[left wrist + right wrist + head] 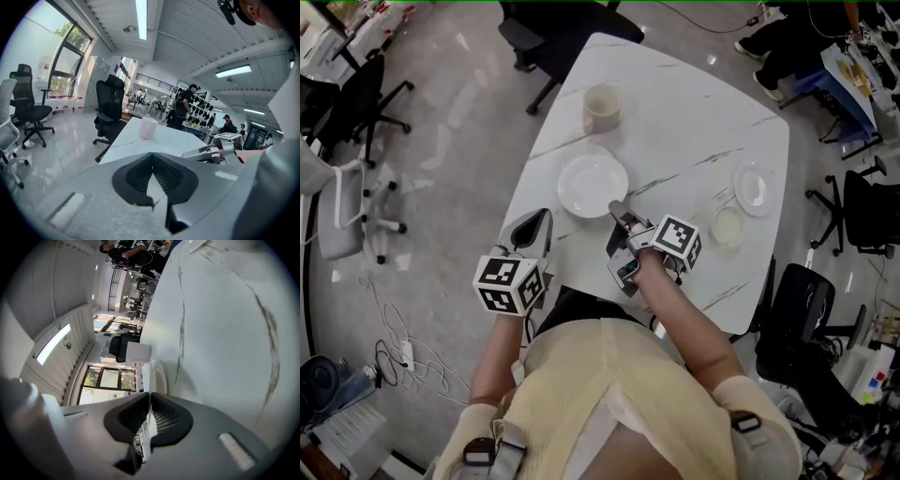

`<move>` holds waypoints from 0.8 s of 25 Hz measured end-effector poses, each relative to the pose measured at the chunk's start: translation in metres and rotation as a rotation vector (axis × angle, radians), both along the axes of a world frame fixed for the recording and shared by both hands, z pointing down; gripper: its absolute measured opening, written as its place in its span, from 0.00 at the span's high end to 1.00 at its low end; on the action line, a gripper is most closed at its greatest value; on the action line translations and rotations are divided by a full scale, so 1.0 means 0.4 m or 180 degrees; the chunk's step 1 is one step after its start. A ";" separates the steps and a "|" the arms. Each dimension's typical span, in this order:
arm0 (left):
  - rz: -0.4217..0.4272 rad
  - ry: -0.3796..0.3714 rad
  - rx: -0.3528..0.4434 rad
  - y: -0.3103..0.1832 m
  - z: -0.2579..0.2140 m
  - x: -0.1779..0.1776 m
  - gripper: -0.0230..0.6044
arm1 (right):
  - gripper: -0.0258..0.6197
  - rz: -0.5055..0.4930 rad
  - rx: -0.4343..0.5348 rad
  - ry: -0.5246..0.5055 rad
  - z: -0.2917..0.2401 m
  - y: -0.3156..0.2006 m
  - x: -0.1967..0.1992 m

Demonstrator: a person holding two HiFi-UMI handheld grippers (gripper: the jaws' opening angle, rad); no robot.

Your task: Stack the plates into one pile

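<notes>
A large white plate (592, 185) lies on the marble table (675, 122) near its front left part. Two smaller white plates lie at the right: one (754, 187) near the edge, the other (727, 227) just in front of it. My right gripper (617, 207) is shut and empty, its tips at the large plate's near right rim; its own view shows that plate (157, 374) edge-on just beyond the tips (149, 397). My left gripper (546, 217) is shut with nothing in it, over the table's front left edge (151, 157).
A beige mug (602, 108) (148, 127) stands behind the large plate. Black office chairs (558, 33) stand at the table's far end, another (802, 309) to the right. People stand in the background of the left gripper view.
</notes>
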State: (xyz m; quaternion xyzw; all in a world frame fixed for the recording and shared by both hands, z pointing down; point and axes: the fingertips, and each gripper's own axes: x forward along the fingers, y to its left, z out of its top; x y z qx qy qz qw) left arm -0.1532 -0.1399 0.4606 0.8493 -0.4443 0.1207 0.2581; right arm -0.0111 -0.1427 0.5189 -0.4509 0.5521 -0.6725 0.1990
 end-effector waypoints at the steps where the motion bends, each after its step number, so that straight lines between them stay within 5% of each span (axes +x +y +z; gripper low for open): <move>1: 0.0004 0.0007 -0.0007 -0.007 0.001 -0.001 0.96 | 0.93 0.0027 -0.0028 -0.0004 0.003 -0.006 -0.001; 20: -0.0033 0.0070 -0.0049 -0.035 0.019 -0.026 0.96 | 0.86 -0.0187 -0.0177 0.0299 0.032 -0.058 -0.045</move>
